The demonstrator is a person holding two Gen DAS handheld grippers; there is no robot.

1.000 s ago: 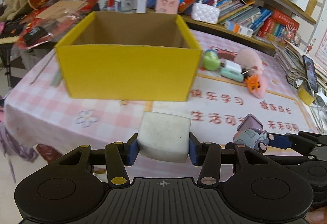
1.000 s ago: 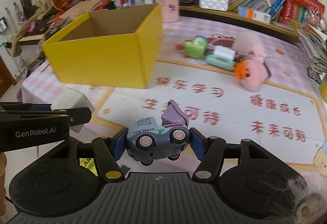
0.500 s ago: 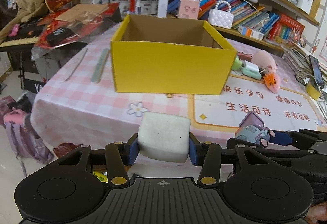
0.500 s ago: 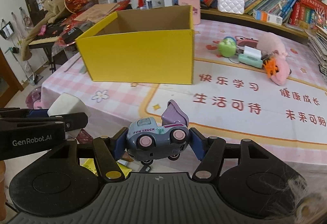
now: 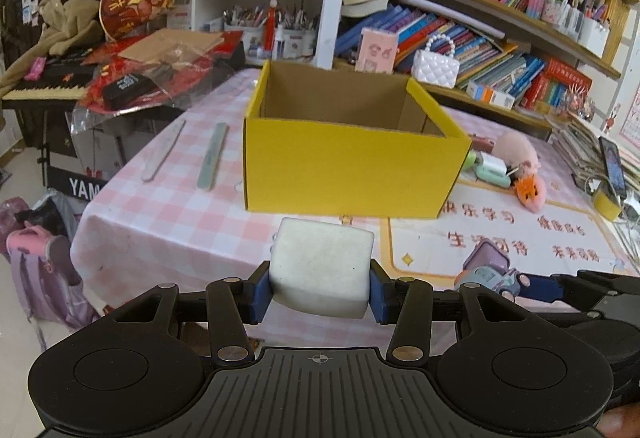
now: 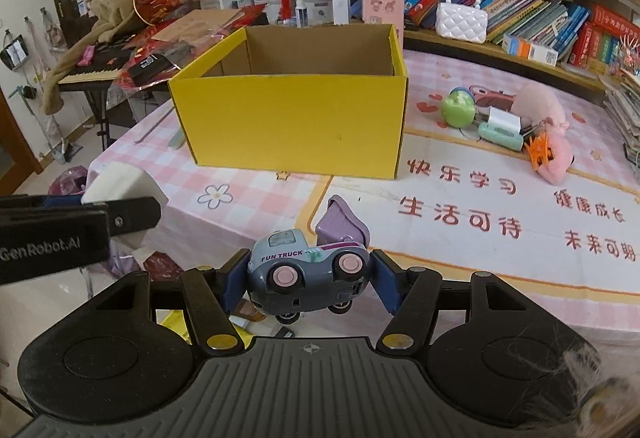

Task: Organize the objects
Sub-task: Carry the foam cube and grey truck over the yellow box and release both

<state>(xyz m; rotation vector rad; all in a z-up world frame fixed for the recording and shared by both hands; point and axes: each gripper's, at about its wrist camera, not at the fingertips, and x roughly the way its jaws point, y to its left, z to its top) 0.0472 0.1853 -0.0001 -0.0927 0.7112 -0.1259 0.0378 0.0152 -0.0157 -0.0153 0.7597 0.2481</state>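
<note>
An open yellow cardboard box (image 5: 352,170) (image 6: 292,126) stands on the pink checked tablecloth, nothing visible inside it. My left gripper (image 5: 318,292) is shut on a white foam block (image 5: 322,270), held in the air in front of the table's near edge. My right gripper (image 6: 306,280) is shut on a grey-blue toy truck (image 6: 306,270) marked FUN TRUCK, with its purple bed tipped up. In the right wrist view the left gripper (image 6: 100,218) and its foam block (image 6: 120,182) show at the left. The truck (image 5: 486,274) appears at the right in the left wrist view.
Right of the box lie a green round toy (image 6: 458,110), a mint and white gadget (image 6: 500,130) and a pink plush (image 6: 552,154). Two flat strips (image 5: 212,154) lie left of the box. Bookshelves (image 5: 480,38) line the back. A keyboard (image 5: 52,82) and bags (image 5: 44,270) stand beyond the table's left edge.
Both grippers have pulled back from the yellow box, which now looks smaller and farther away, with the table's near edge and the floor in view. Each grip is unchanged.
</note>
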